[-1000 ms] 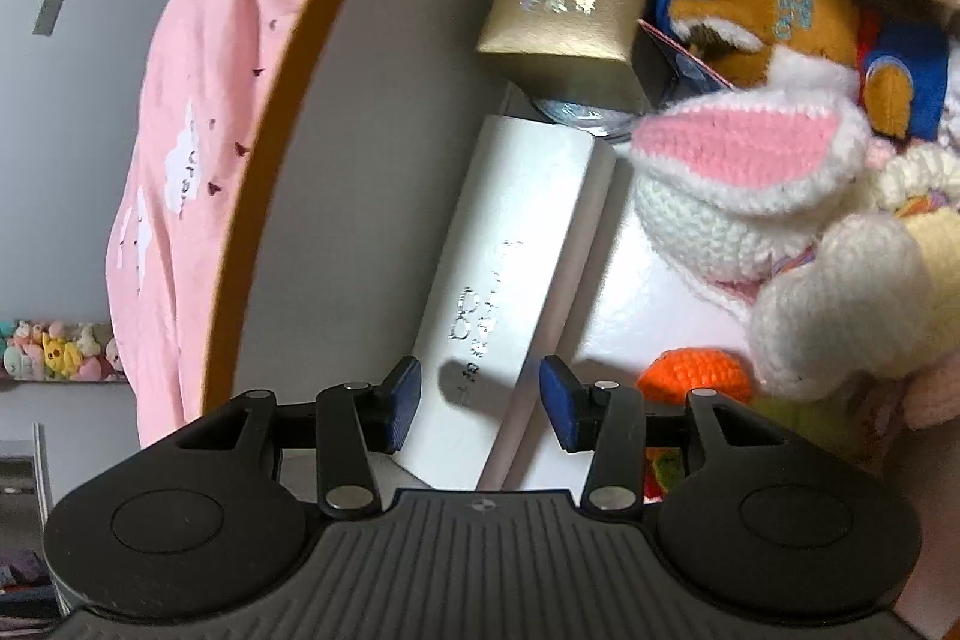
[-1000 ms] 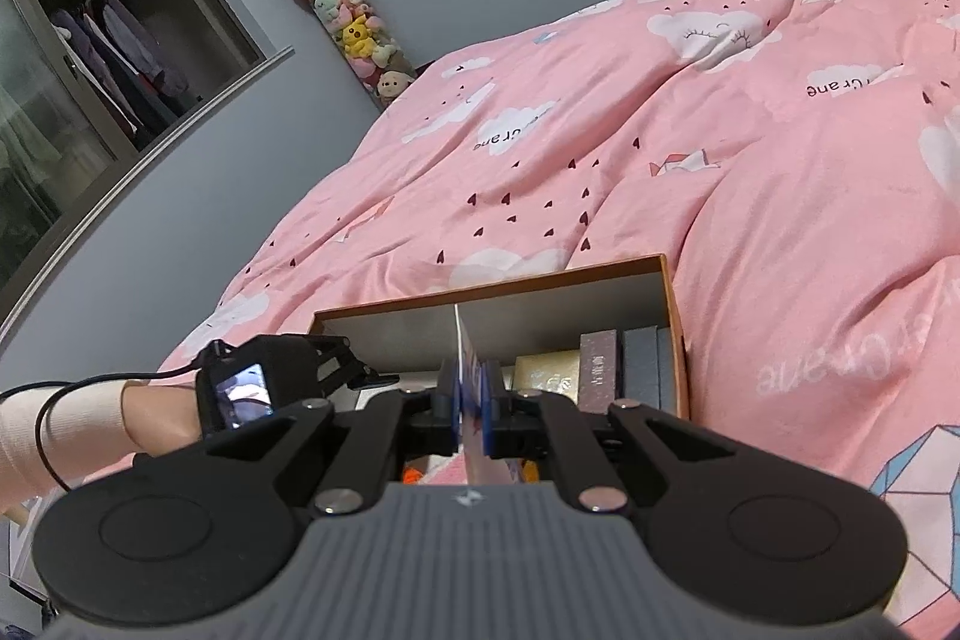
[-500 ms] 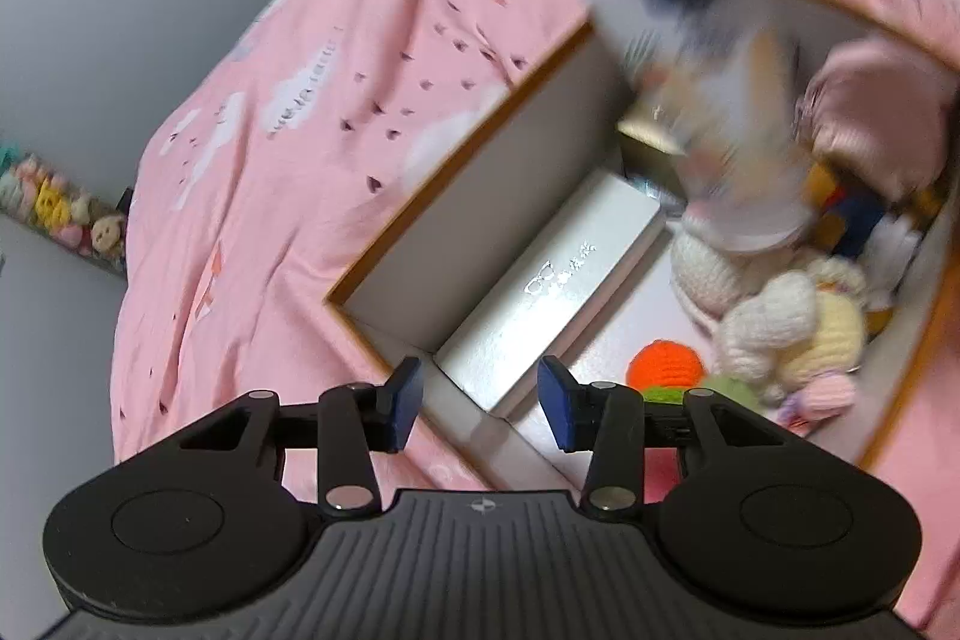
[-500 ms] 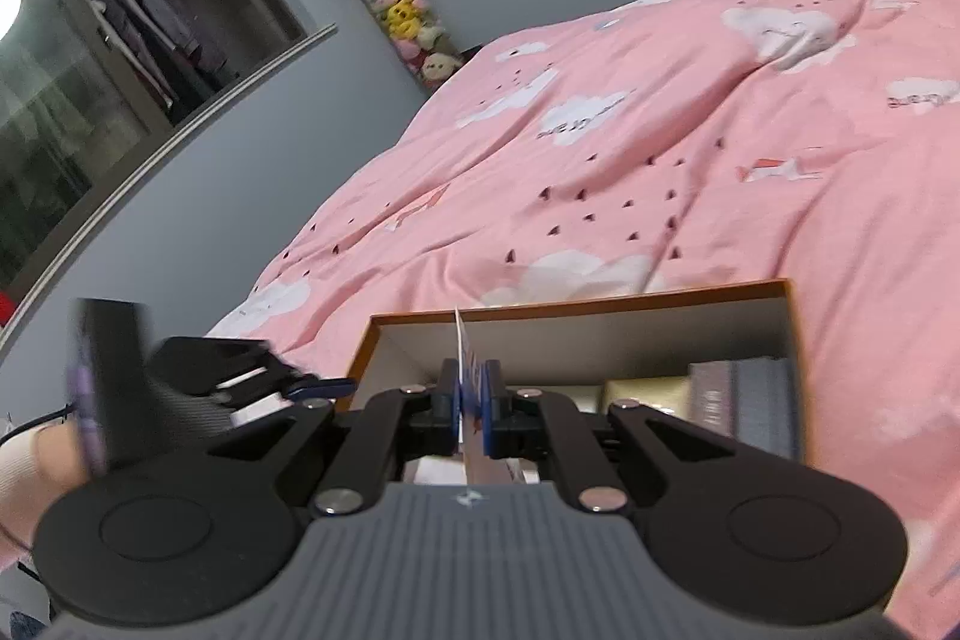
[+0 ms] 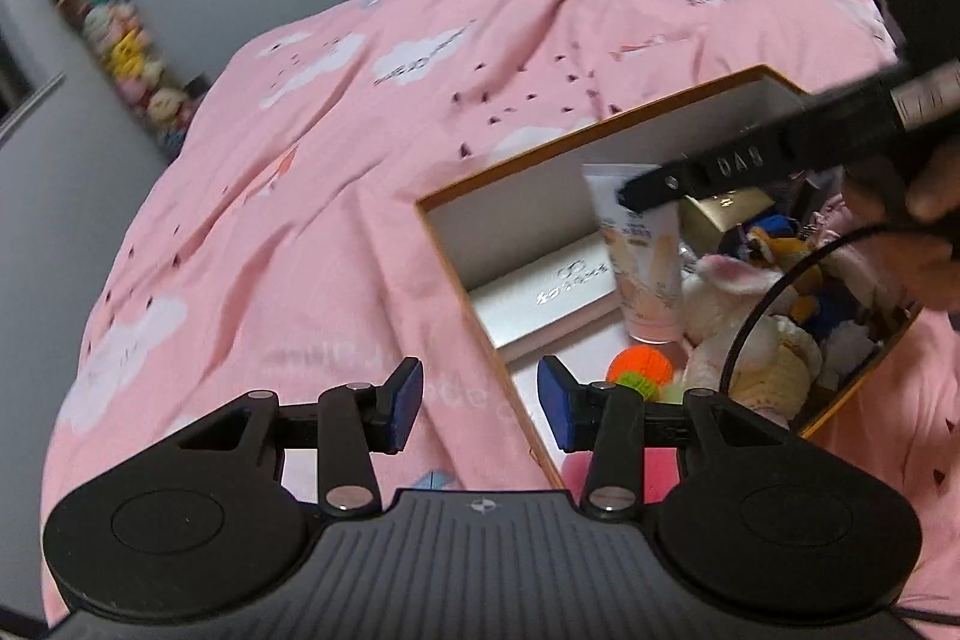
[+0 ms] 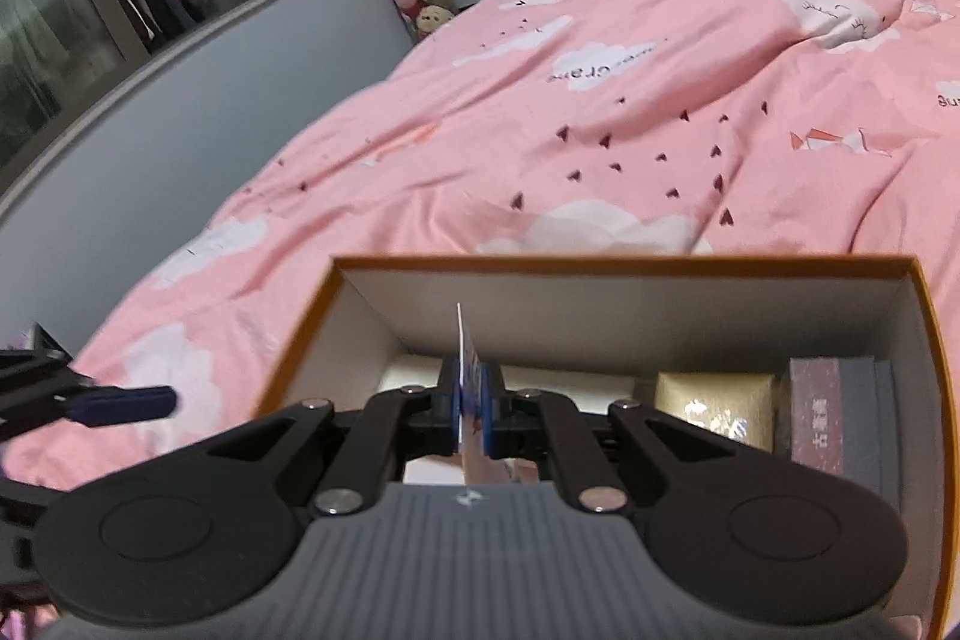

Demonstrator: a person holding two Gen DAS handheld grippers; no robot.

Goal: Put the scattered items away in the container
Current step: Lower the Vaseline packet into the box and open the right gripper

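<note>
Right now the right gripper (image 6: 474, 400) is clamped on the flat crimped end of a pink-and-white tube (image 5: 645, 268), so the tube hangs cap-down over the open orange-rimmed box (image 5: 480, 184) on the pink bedspread (image 5: 300, 196). Holding it by the thin seam probably lets it drop straight into the free space beside the long white box (image 5: 540, 292). Far right in the box sit a gold box (image 6: 711, 406) and dark books (image 6: 840, 418); knitted toys (image 5: 750, 316) and an orange ball (image 5: 636, 364) fill the near side. The left gripper (image 5: 480, 406) hangs with its jaws apart and empty over the box's near-left rim, seemingly kept clear of the drop.
</note>
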